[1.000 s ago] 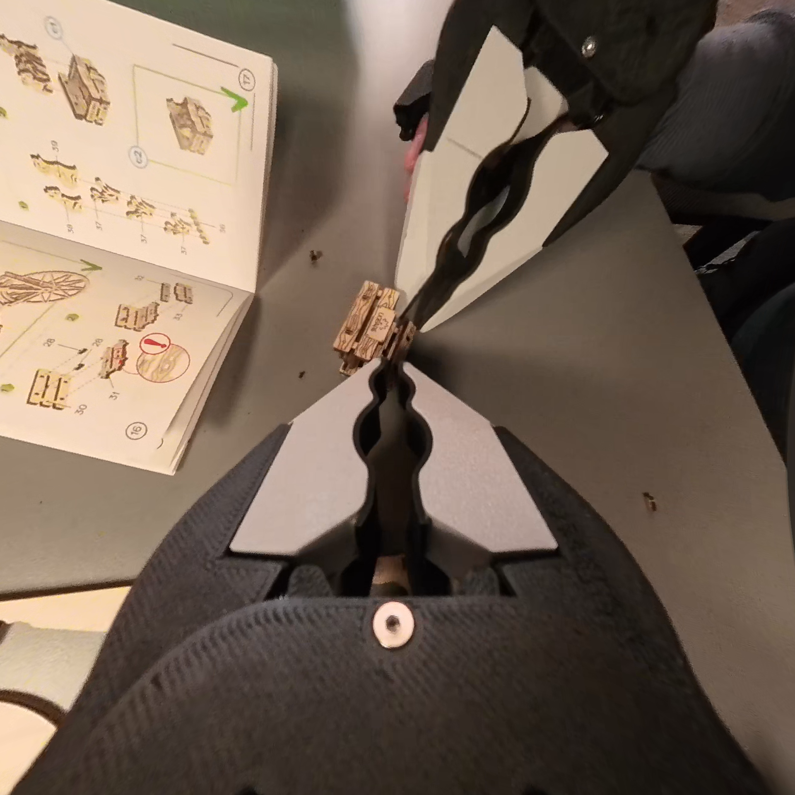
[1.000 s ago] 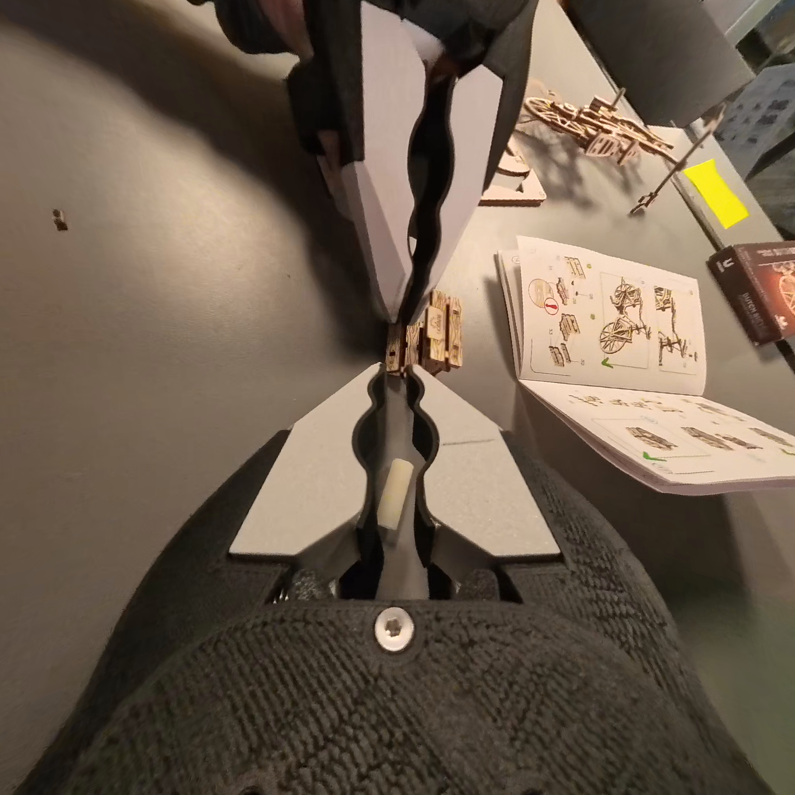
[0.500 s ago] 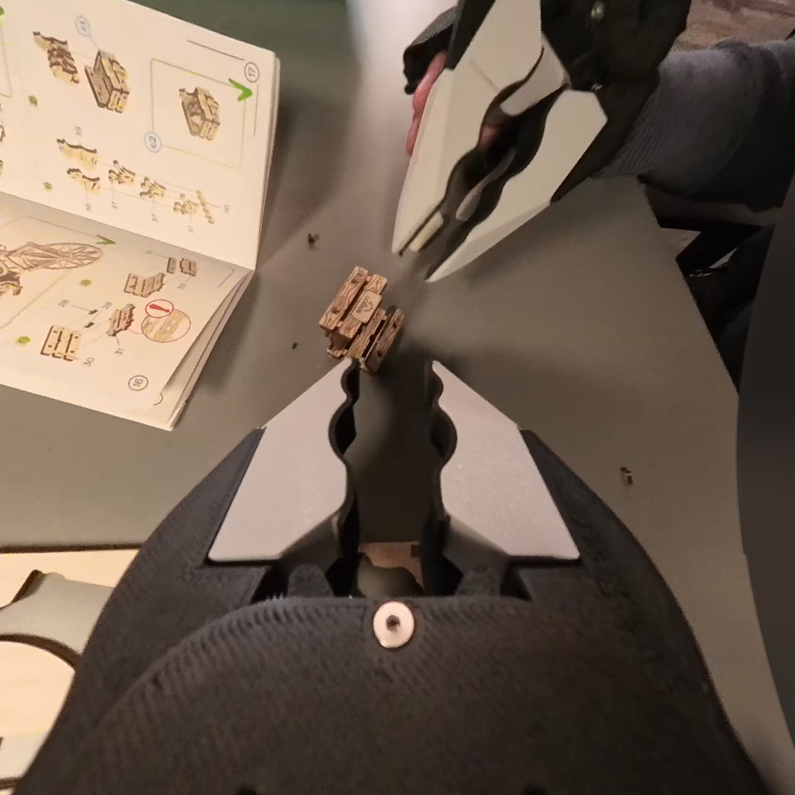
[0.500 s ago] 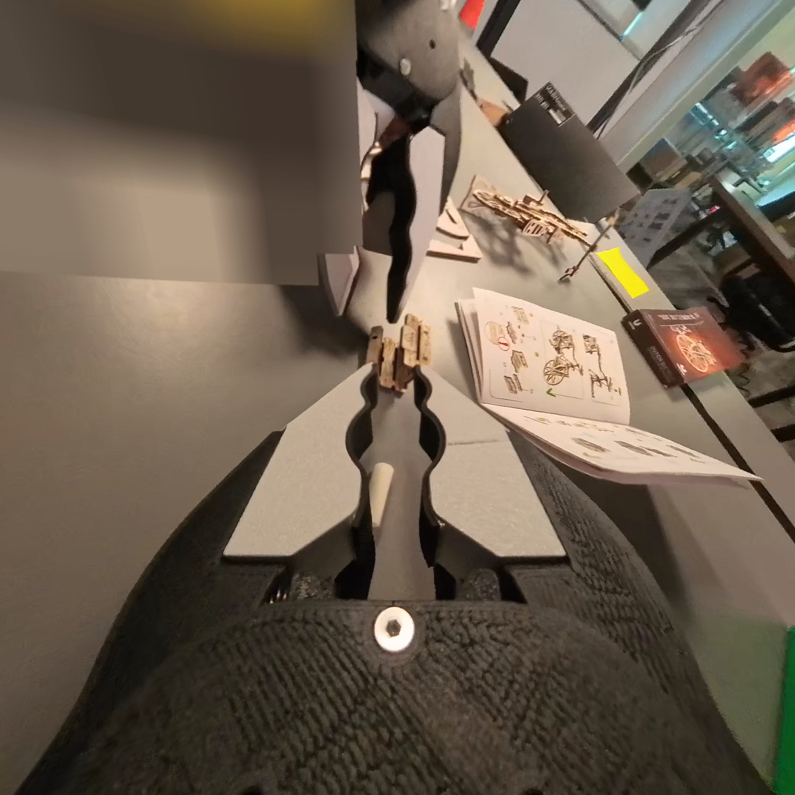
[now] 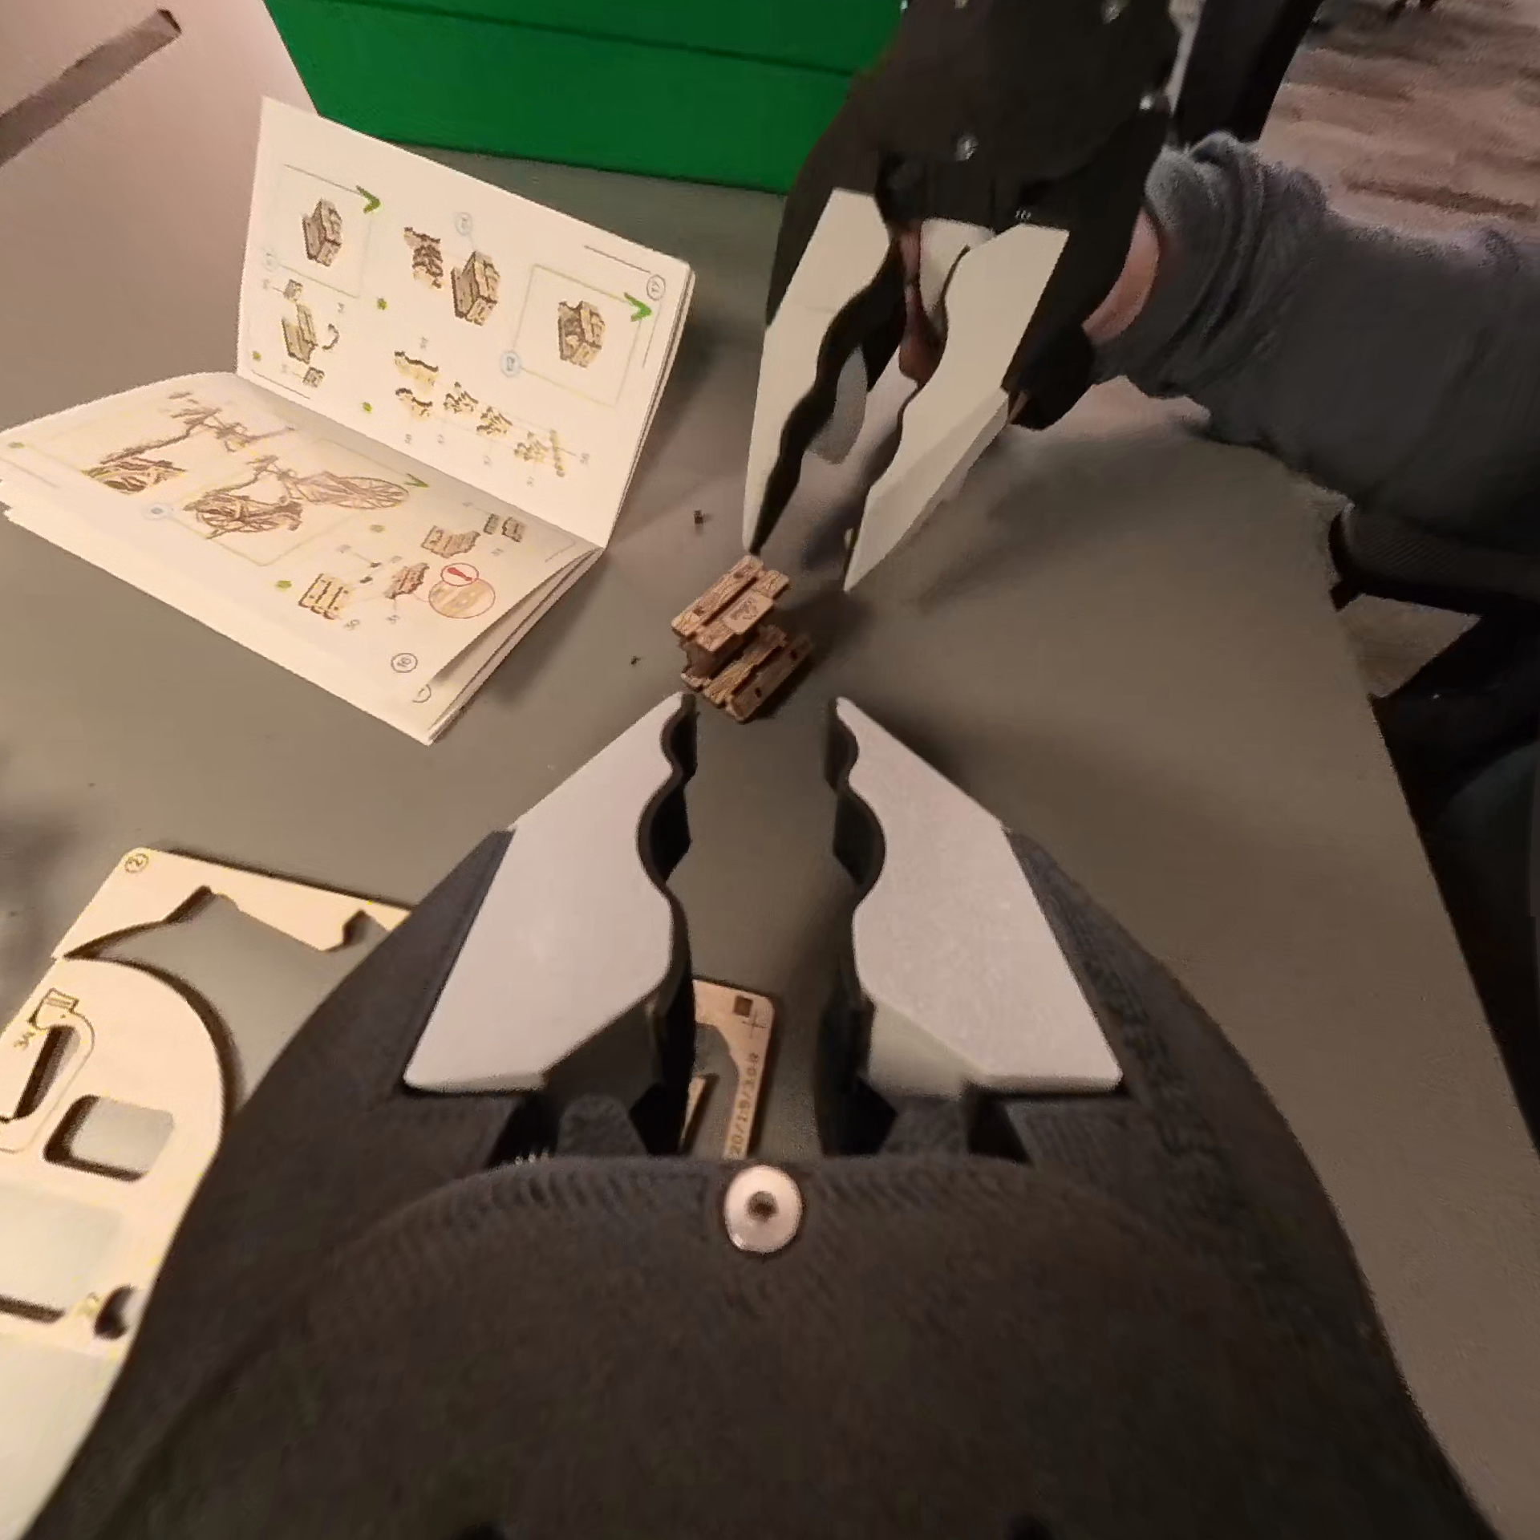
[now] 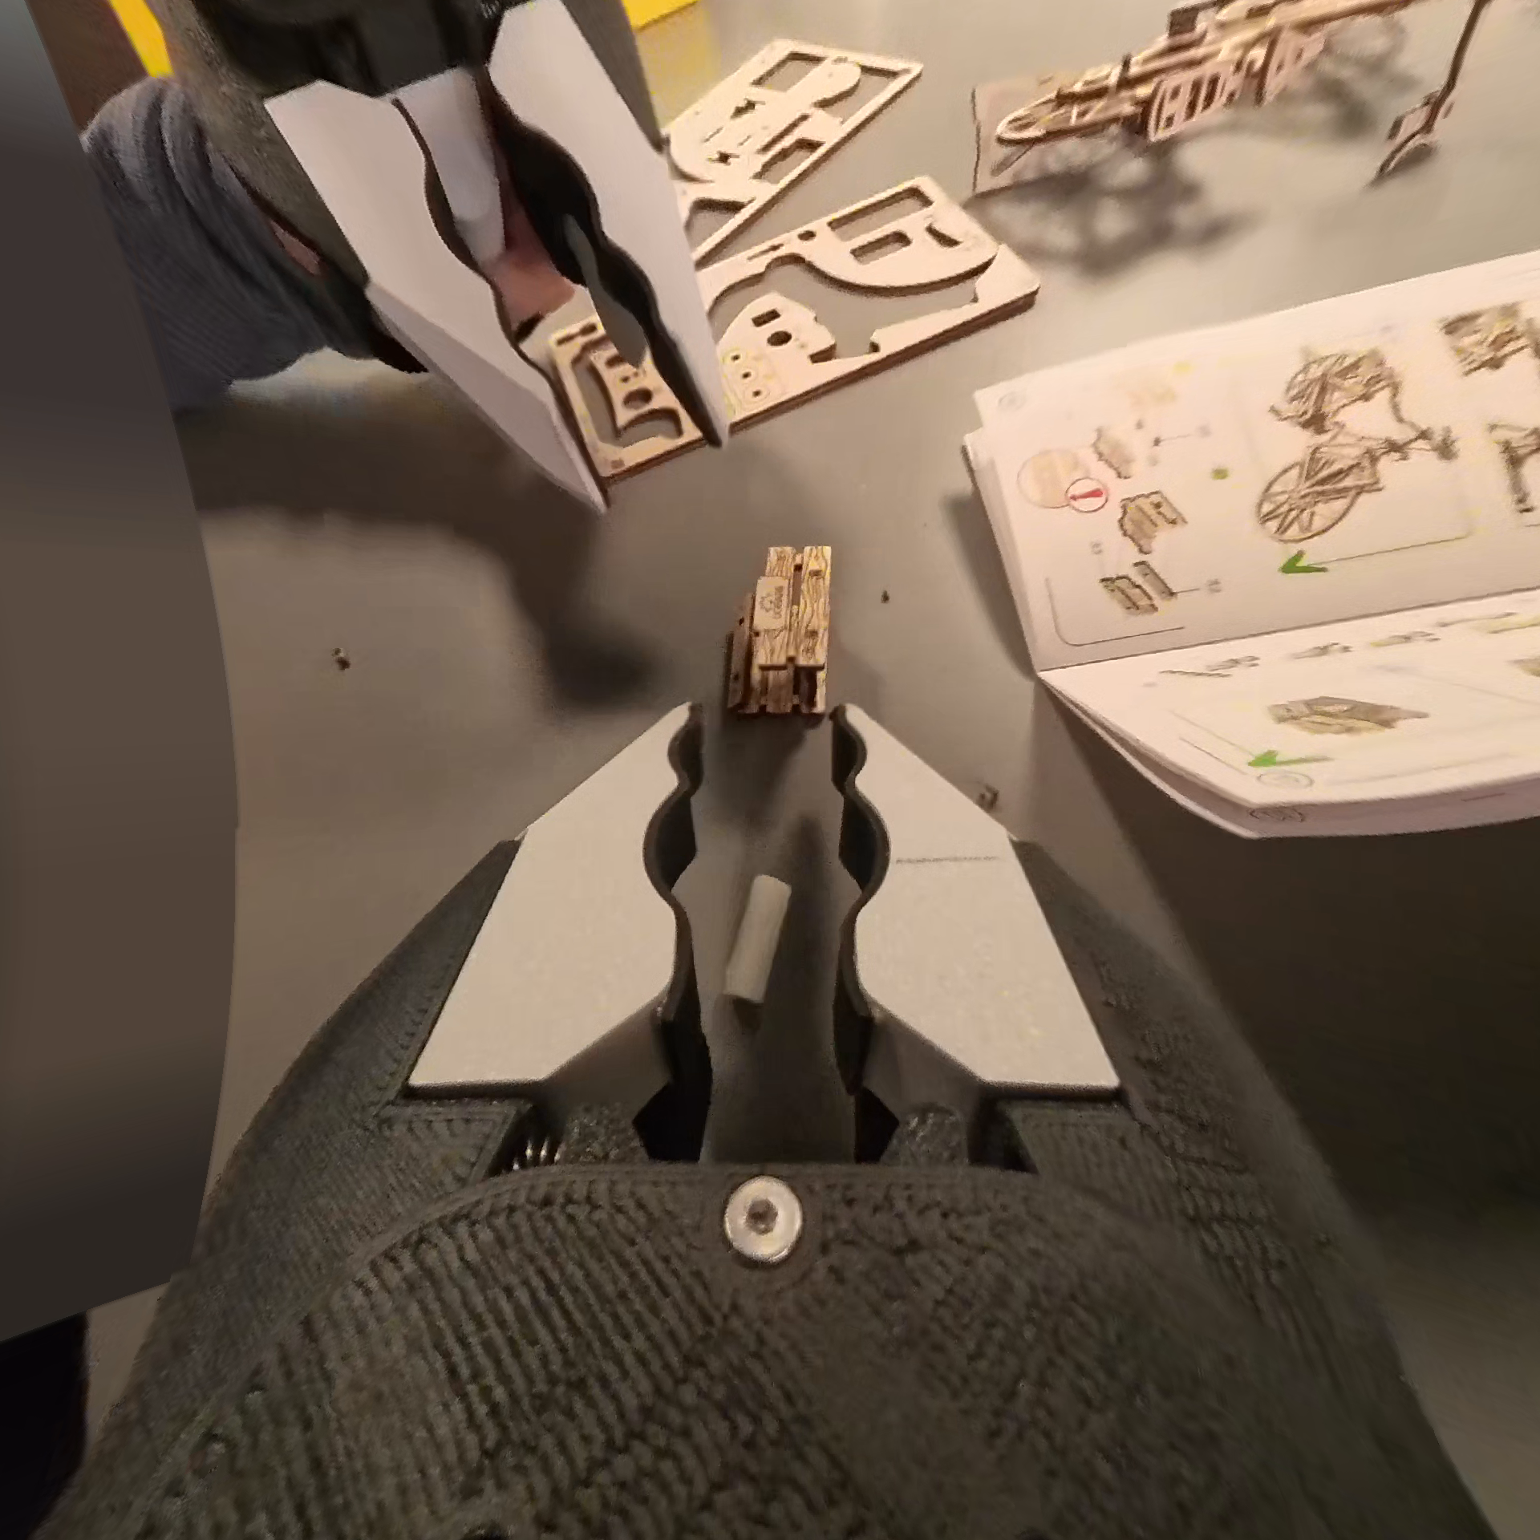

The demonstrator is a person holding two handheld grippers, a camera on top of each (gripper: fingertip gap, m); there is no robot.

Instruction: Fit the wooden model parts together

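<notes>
A small wooden block assembly (image 5: 742, 642) lies free on the grey table between the two grippers; it also shows in the right wrist view (image 6: 783, 642). My left gripper (image 5: 760, 708) is open and empty, its tips just short of the assembly. My right gripper (image 6: 764, 708) is open and empty, its tips right at the assembly's near end. Each gripper shows in the other's view, open and raised: the right one (image 5: 802, 562), the left one (image 6: 658, 467). A small white cylinder (image 6: 754, 937) lies on the table between the right fingers.
An open instruction booklet (image 5: 375, 467) (image 6: 1250, 583) lies beside the assembly. Punched wooden part sheets (image 6: 833, 275) (image 5: 125, 1000) lie near the left gripper. A built wooden model (image 6: 1208, 83) stands at the far right. A green box (image 5: 583, 83) stands behind the booklet. The table edge (image 5: 1333, 667) runs on the right. My hands' fingertips stand some 6 cm from each other. Between my right fingertips and the small white cylinder (image 6: 754, 937) there is roughly 5 cm.
Both grippers were shut on the wooden assembly a second ago. Both have opened, let it go and drawn back; the assembly now lies on the table.
</notes>
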